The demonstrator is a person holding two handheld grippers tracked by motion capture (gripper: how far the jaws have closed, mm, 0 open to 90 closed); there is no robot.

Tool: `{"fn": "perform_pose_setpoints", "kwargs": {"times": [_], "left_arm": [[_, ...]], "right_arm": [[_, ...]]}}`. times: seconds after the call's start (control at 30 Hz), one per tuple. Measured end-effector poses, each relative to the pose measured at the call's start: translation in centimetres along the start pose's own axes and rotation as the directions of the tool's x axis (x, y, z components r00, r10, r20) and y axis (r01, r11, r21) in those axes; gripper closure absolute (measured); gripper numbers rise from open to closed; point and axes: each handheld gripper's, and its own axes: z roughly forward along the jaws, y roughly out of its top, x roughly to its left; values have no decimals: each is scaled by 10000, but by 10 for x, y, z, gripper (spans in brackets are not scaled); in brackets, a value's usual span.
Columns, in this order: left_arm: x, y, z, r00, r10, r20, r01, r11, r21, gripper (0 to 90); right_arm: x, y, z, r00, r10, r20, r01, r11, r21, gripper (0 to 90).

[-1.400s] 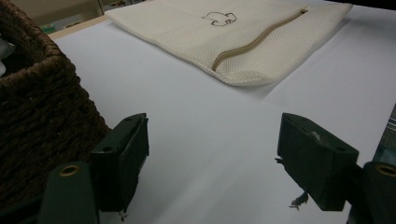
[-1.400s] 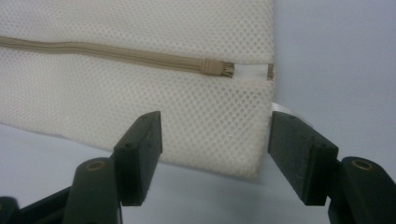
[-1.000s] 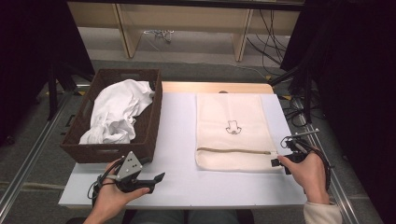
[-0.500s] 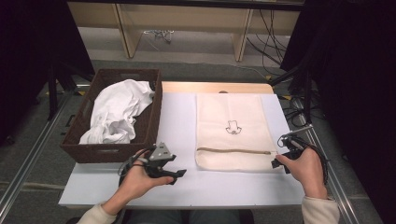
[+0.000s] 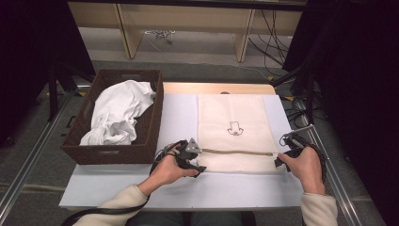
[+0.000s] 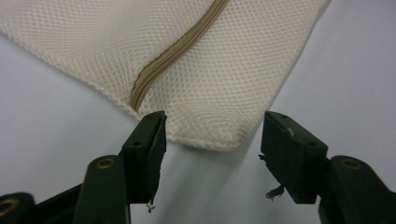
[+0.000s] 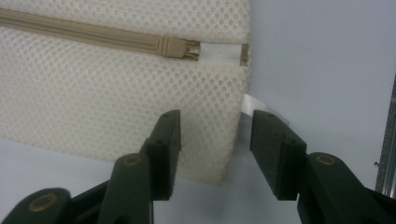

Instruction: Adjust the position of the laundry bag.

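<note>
Cream mesh zippered laundry bag (image 5: pixel 237 134) lies flat on the white table (image 5: pixel 179 117), right of the brown wicker basket (image 5: pixel 146 153). Left gripper (image 6: pixel 212 140): jaws just closing, part open, bracketing the bag's near-left corner, gripping nothing. Right gripper (image 7: pixel 215 140): likewise closing, part open, straddling the near-right corner.

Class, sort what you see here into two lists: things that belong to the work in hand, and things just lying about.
In the work:
mesh laundry bag
its zip
left gripper, open at the bag's near corner
right gripper, open at the opposite corner

Lying about:
wicker basket
white cloth in it
</note>
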Motion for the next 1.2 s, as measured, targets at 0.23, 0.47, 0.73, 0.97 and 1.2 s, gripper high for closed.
{"fn": "perform_pose_setpoints", "kwargs": {"times": [0.23, 0.47, 0.73, 0.97, 1.2], "left_arm": [[-1, 0, 11, 9984, 527, 185, -537, 9966, 617, 514], [-3, 7, 16, 9978, 654, 53, -656, 9943, 840, 742], [-5, 8, 12, 9999, -46, -92, 52, 9978, 667, 868], [-6, 6, -1, 9998, -154, -126, 160, 9985, 523, 872], [-11, -6, -19, 9997, -193, -133, 198, 9988, 438, 872]], "right_arm": [[-1, 4, 9, 9991, -423, -81, 424, 9991, 88, 582], [-3, 4, 14, 9981, -618, 11, 617, 9967, 527, 755], [-2, 4, 11, 9991, -423, 11, 422, 9975, 564, 884], [8, -2, 6, 9999, 110, -5, -109, 9992, 375, 886], [15, -9, 3, 9978, -649, -155, 656, 9968, 465, 886]]}}
